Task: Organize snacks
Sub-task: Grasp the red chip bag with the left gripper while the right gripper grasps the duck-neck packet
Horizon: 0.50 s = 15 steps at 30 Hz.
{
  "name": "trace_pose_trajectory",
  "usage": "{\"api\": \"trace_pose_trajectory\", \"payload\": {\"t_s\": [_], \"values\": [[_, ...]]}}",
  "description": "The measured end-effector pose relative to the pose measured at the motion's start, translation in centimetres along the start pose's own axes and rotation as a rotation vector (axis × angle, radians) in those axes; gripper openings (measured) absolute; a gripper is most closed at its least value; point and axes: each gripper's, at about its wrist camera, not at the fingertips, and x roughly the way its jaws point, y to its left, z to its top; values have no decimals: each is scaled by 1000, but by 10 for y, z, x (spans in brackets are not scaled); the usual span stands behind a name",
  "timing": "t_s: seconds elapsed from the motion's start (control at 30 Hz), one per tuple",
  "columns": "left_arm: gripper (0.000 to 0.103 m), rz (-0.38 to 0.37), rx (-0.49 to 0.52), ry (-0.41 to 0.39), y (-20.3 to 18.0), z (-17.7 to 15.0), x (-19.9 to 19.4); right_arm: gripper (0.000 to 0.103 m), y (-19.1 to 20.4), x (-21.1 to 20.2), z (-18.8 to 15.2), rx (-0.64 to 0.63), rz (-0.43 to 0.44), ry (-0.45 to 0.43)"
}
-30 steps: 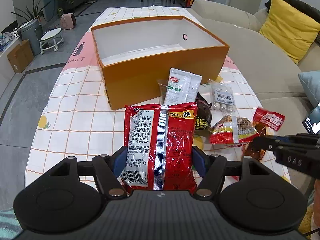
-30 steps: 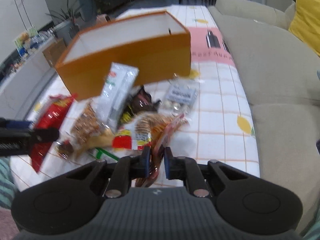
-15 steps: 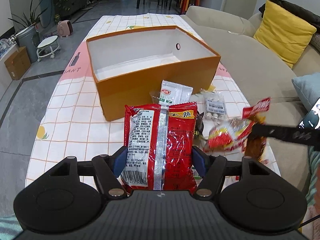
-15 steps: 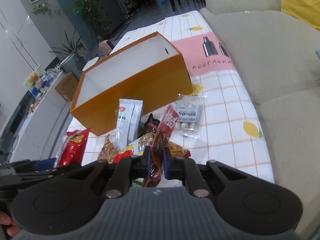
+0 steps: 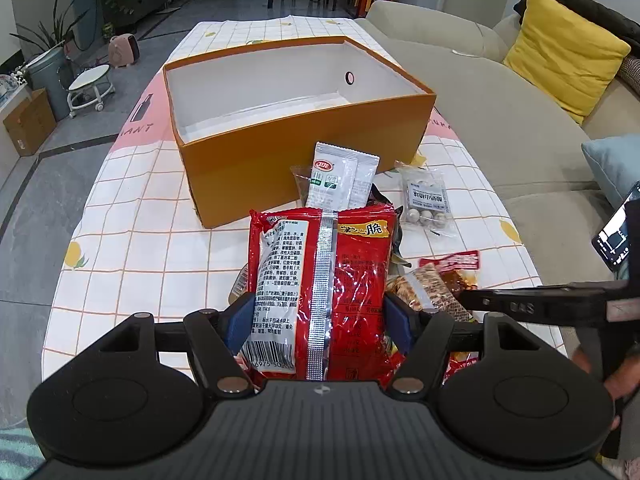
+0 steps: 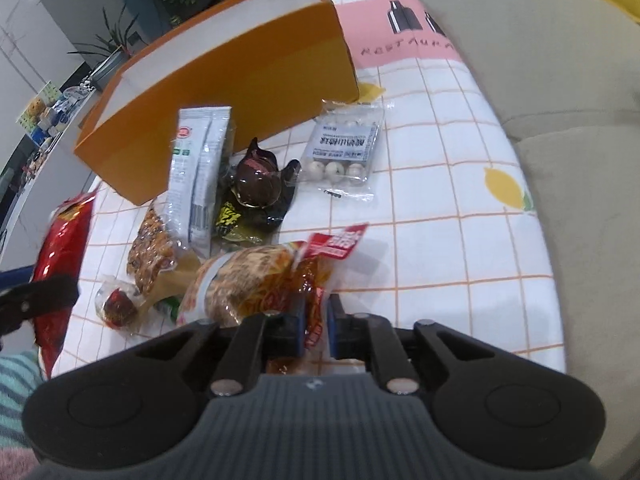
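Note:
In the left wrist view my left gripper (image 5: 318,312) is shut on a red instant-noodle bag (image 5: 320,272), blue pads pressing its two sides, held upright above the table. Behind it stands the orange box (image 5: 304,160), white inside and holding nothing that I can see. In the right wrist view my right gripper (image 6: 316,328) pinches a thin red-labelled snack packet (image 6: 336,240) low over the snack pile. Its jaws are opening, and the packet still stands between the pads. The right gripper's black fingers (image 5: 520,306) reach in from the right beside the noodle bag.
Loose snacks lie on the checked tablecloth (image 5: 140,240) in front of the box: a white sachet (image 5: 340,176), a clear pack of white balls (image 5: 426,204), a dark wrapped sweet (image 6: 256,184), a nut packet (image 6: 152,248). A beige sofa (image 5: 500,112) runs along the right edge.
My right gripper lifted the red-labelled packet off the pile, then came back down with it onto the pile. The left gripper kept still with the noodle bag.

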Motion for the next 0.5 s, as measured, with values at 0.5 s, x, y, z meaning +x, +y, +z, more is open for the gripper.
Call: {"api": "trace_pose_trajectory", "payload": {"t_s": [0.5], "values": [[77,19,-6,25,2,-2,10,38,31,38,4,-106,-19,8]]}}
